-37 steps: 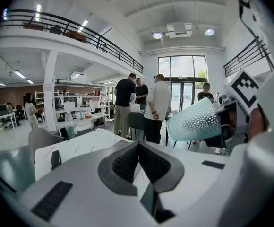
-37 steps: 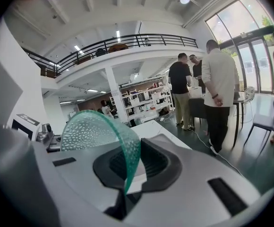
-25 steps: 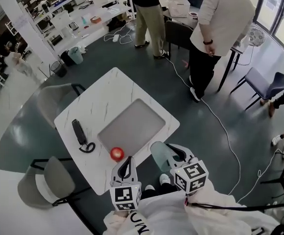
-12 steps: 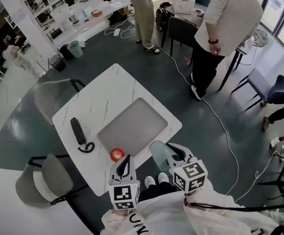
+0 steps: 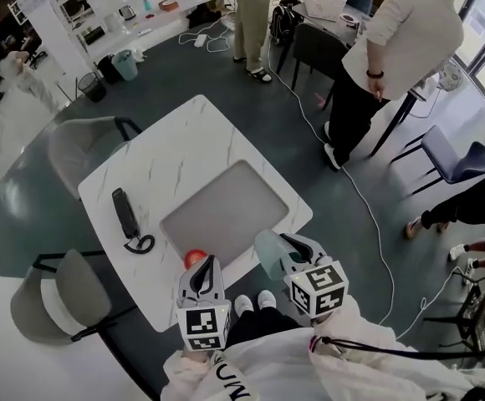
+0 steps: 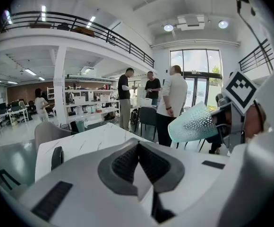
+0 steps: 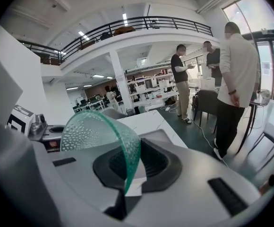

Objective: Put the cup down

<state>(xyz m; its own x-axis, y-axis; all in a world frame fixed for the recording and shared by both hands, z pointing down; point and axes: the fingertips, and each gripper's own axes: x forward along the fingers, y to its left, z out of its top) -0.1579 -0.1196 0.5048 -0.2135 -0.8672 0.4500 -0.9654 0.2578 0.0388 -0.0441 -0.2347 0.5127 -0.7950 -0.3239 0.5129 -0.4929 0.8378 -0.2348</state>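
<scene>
My right gripper (image 5: 283,254) is shut on the rim of a translucent green dimpled cup (image 5: 268,261), held tilted in the air just off the table's near right edge. In the right gripper view the cup's wall (image 7: 100,130) runs down between the pads of the gripper (image 7: 131,175). The left gripper view shows the cup (image 6: 193,123) off to the right. My left gripper (image 5: 202,269) is shut with nothing in it, at the near edge of the white marble table (image 5: 169,159); its closed jaws (image 6: 138,151) point across the tabletop.
A grey mat (image 5: 224,210) lies on the table, with a black handset (image 5: 125,215) to its left. A small red ball (image 5: 194,257) sits by the left gripper's tips. Grey chairs (image 5: 43,306) stand around. People (image 5: 385,65) stand beyond, and a cable (image 5: 368,199) crosses the floor.
The head view has swung, so the table sits higher and further left. Both grippers drifted slightly left, and the red ball is now partly hidden behind the left gripper's tips.
</scene>
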